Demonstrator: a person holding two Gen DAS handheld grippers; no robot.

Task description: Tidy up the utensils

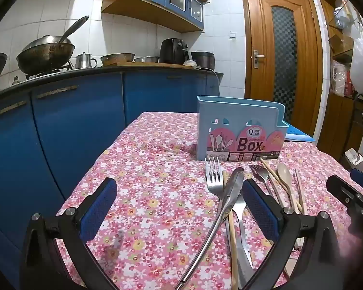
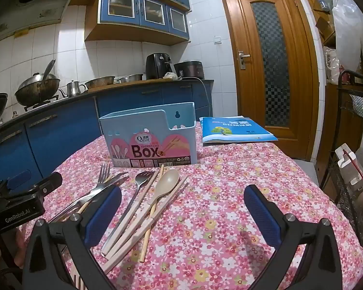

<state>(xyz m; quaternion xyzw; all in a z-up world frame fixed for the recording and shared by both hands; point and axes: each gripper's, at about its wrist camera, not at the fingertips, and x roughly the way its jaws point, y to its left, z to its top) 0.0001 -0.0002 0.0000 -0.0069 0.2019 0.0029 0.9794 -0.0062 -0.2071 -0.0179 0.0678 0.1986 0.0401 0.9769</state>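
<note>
Utensils lie in a loose pile on the flower-print pink tabletop [image 2: 230, 217], just in front of the light-blue plastic chopstick box [image 2: 152, 137] with the pink "Box" label. In the pile I see a steel fork [image 1: 214, 181], a long steel ladle-type utensil [image 1: 230, 193] lying across it, a second steel fork with a pale handle [image 2: 142, 178], a beige plastic spoon [image 2: 168, 181] and pale wooden chopsticks [image 2: 155, 205]. The pieces overlap one another; I cannot tell the exact stacking.

My left gripper [image 1: 179, 207] hangs over the left part of the pile, fingers wide apart, nothing between the pads; its right finger [image 1: 259, 207] sits just beside the ladle-type utensil. My right gripper [image 2: 182, 215] is also spread wide, empty, over bare cloth to the right of the pile, its left finger [image 2: 104, 215] overlapping the fork handles in view.

A blue-covered booklet [image 2: 234, 130] lies behind the box, right side. Blue kitchen cabinets [image 1: 72, 130] and a wooden door [image 2: 271, 60] stand beyond.
</note>
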